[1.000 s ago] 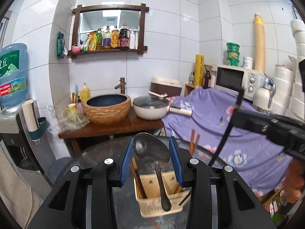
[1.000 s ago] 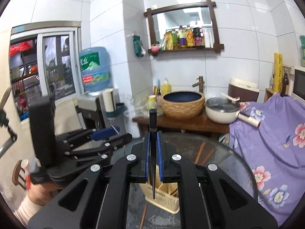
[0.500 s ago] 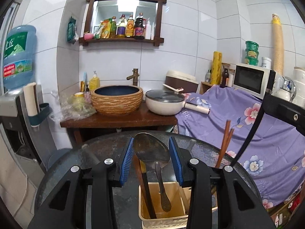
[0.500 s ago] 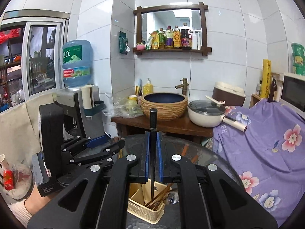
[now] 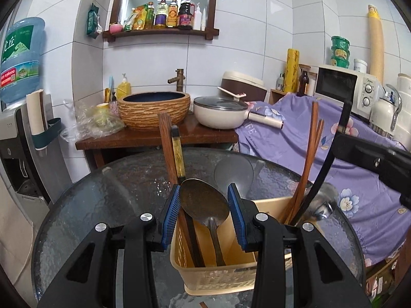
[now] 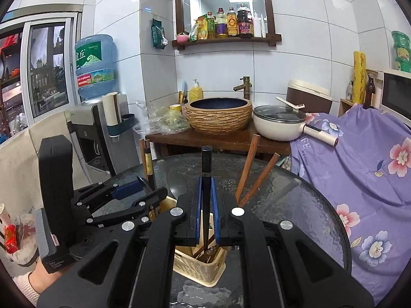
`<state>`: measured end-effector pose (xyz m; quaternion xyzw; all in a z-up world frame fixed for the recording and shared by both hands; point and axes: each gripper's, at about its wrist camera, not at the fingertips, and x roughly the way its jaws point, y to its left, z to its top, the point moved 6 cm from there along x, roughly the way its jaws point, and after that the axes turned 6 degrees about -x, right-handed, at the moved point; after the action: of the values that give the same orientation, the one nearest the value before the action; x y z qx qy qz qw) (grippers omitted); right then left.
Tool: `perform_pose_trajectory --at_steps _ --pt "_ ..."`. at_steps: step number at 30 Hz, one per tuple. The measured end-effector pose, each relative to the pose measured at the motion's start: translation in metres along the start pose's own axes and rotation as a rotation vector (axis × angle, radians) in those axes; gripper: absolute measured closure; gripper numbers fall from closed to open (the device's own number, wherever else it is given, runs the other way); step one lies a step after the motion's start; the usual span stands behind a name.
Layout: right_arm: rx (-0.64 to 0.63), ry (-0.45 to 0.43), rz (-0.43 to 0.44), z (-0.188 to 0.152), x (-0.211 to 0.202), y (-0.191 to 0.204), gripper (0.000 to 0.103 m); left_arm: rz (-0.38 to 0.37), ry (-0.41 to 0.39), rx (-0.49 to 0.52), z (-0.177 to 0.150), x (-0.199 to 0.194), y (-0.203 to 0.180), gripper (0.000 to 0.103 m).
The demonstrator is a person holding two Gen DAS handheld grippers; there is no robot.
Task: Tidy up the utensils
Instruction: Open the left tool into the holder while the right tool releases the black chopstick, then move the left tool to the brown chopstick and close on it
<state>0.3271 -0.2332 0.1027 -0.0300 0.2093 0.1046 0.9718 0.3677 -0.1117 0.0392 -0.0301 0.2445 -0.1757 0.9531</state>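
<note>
Since a second ago both our hands have sunk toward the worktop (image 5: 108, 205), so the beige utensil basket (image 5: 218, 279) now sits right under the fingers instead of further below, and the spoon's handle has gone down into it. Our left gripper (image 5: 204, 213) has its blue-padded fingers (image 5: 170, 213) partly open around the bowl of a metal spoon (image 5: 204, 202), gripping it by its edges; the spoon hangs bowl up, its handle reaching inside the basket beside a dark wooden utensil. Just behind the spoon stand a brown wooden stick and a black-and-gold chopstick (image 5: 177, 154), leaning in the basket's left part. In the right part we see reddish wooden chopsticks (image 5: 309, 154) fanned upward.

Our right gripper (image 6: 206, 215) has its fingers (image 6: 197, 213) closed almost fully on a thin black chopstick (image 6: 206, 164), held upright with its lower end dipping into the basket (image 6: 197, 269) among other sticks. From that view the left gripper (image 6: 138, 192) lies just to the left, over the basket's far side, with a person's hand (image 6: 42, 277) below it.
</note>
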Motion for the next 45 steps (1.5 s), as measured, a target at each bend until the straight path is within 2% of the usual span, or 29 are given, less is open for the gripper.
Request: perform_pose_trajectory --at_steps 5,7,8,11,14,16,18,19,22,25,27,29,32,35,38,45 --pt "0.001 -0.019 -0.001 0.001 -0.002 -0.002 0.095 0.009 0.007 0.001 -0.006 0.002 0.002 0.065" --pt "0.003 -0.024 -0.002 0.001 -0.002 -0.003 0.093 0.007 0.003 -0.001 -0.005 -0.001 0.003 0.057" --pt "0.003 -0.026 -0.005 0.001 -0.003 -0.004 0.087 0.007 -0.003 0.0 -0.004 -0.003 0.004 0.054" --pt "0.025 -0.052 0.01 0.002 -0.01 -0.008 0.047 -0.004 -0.035 -0.007 0.001 -0.018 0.005 0.044" --pt "0.035 -0.083 -0.013 0.003 -0.019 -0.012 0.047 -0.01 -0.079 -0.027 0.004 -0.038 0.01 0.033" --pt "0.045 -0.087 -0.005 0.0 -0.024 -0.012 0.047 0.013 -0.097 -0.045 0.0 -0.051 0.015 0.025" --pt "0.056 -0.087 0.004 -0.005 -0.031 -0.012 0.046 0.025 -0.087 -0.057 -0.008 -0.061 0.019 0.02" --pt "0.057 -0.087 -0.003 -0.009 -0.035 -0.012 0.046 0.036 -0.073 -0.068 -0.017 -0.067 0.022 0.015" --pt "0.053 -0.07 -0.025 -0.027 -0.047 -0.008 0.044 0.07 0.022 -0.07 -0.047 -0.07 0.027 0.013" --pt "0.064 -0.008 -0.031 -0.057 -0.053 -0.001 0.043 0.09 0.173 -0.021 -0.088 -0.059 0.02 0.013" --pt "0.065 0.025 -0.009 -0.075 -0.055 0.005 0.043 0.097 0.263 -0.015 -0.117 -0.048 0.015 0.015" --pt "0.056 0.062 -0.009 -0.094 -0.056 0.012 0.043 0.077 0.331 -0.04 -0.138 -0.037 0.012 0.023" --pt "0.051 0.101 -0.007 -0.118 -0.058 0.019 0.043 0.091 0.398 -0.053 -0.155 -0.02 0.01 0.041" --pt "0.073 0.135 0.009 -0.137 -0.059 0.022 0.043 0.094 0.455 -0.08 -0.161 -0.003 0.01 0.05" --pt "0.098 0.159 0.009 -0.15 -0.06 0.019 0.042 0.108 0.493 -0.09 -0.166 0.011 0.009 0.061" --pt "0.149 0.205 0.02 -0.174 -0.059 0.016 0.042 0.149 0.522 -0.086 -0.164 0.022 0.009 0.072"
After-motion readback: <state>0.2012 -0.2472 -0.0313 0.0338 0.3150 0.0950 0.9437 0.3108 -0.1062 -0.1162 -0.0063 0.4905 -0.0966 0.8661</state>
